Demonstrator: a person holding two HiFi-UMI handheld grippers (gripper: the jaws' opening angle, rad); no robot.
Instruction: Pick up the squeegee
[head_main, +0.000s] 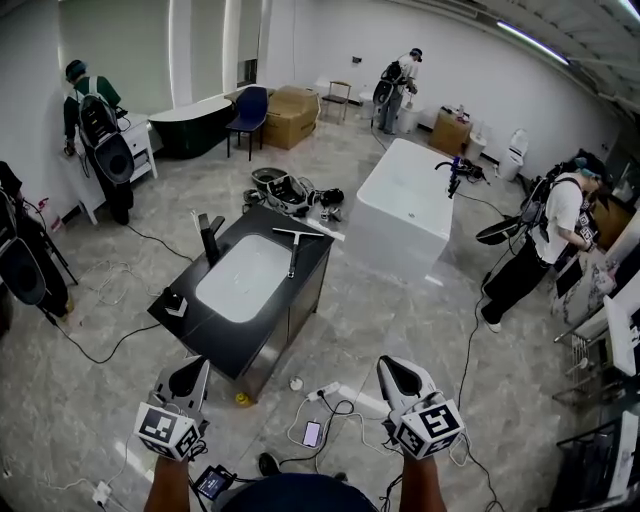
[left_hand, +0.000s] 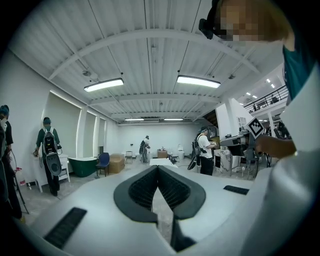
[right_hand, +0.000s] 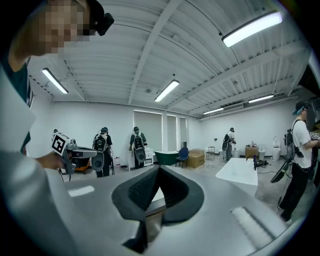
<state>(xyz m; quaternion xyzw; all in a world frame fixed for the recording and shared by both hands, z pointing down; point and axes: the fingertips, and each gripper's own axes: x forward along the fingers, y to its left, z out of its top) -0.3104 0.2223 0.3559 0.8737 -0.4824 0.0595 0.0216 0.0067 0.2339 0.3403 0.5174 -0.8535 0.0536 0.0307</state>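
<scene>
The squeegee (head_main: 294, 252) lies flat at upper centre of the head view, on the dark desk (head_main: 315, 266) along the right edge of the white basin (head_main: 245, 278), blade farthest from us. We judge it light and stiff, its rubber edge soft; the narrow handle, which points toward us, is the place to take hold. We can read no brand or writing on it. The left claw (head_main: 186, 380) and the right claw (head_main: 401, 378), at the lower edge of the frame, both have their jaws together on nothing, well apart from the desk.
</scene>
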